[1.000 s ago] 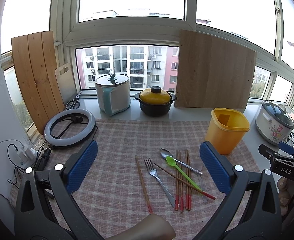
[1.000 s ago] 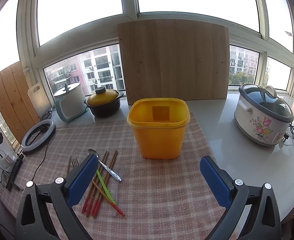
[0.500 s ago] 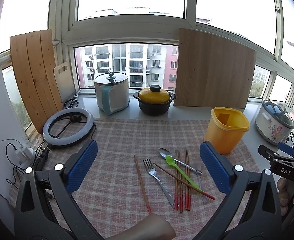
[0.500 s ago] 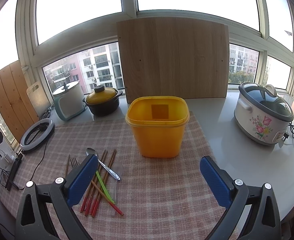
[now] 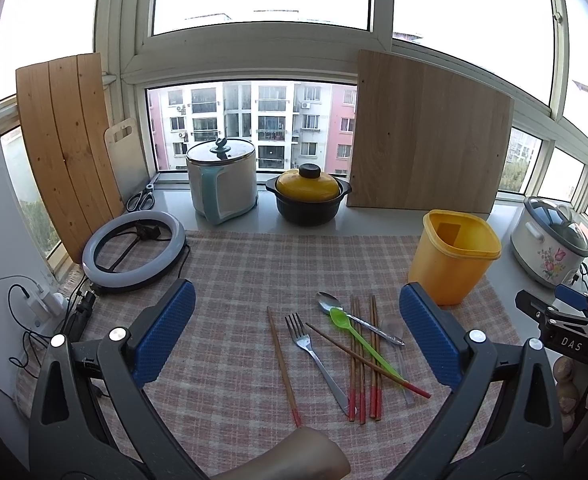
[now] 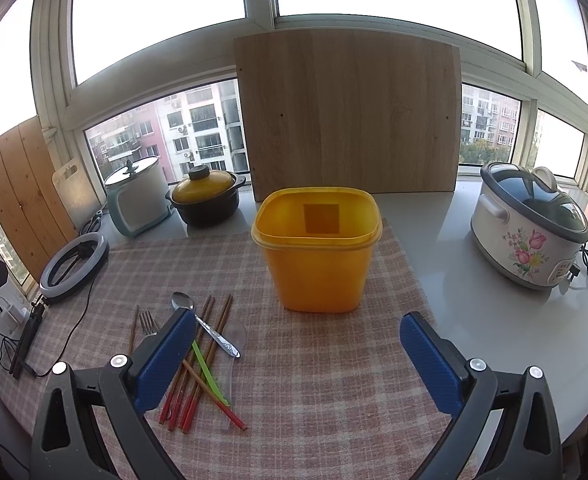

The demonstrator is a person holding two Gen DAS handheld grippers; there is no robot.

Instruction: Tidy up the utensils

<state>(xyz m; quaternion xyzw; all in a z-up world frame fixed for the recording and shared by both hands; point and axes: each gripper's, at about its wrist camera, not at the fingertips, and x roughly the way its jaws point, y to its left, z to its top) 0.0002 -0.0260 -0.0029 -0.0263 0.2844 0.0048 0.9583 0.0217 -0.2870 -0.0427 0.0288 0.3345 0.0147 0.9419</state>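
Loose utensils lie on the checked cloth (image 5: 233,264): a fork (image 5: 314,354), a metal spoon (image 5: 358,320), a green plastic spoon (image 5: 358,340), a clear spoon (image 5: 398,340), several red-tipped chopsticks (image 5: 364,360) and a single chopstick (image 5: 283,364) to their left. An empty yellow container (image 5: 454,256) stands right of them. My left gripper (image 5: 296,288) hovers open above the near side of the pile, holding nothing. My right gripper (image 6: 298,315) is open and empty, facing the yellow container (image 6: 318,256), with the chopsticks (image 6: 197,360) behind its left finger.
A white pot (image 5: 221,178), a yellow-lidded casserole (image 5: 308,196), a ring light (image 5: 133,252) and wooden boards (image 5: 426,136) line the back. A floral rice cooker (image 6: 530,232) sits at the right. Cables (image 5: 25,320) run along the left edge. A forearm (image 5: 294,456) shows below.
Both views have shifted only slightly. The right gripper has edged a little toward the yellow container. The utensils have not moved and both grippers stay open.
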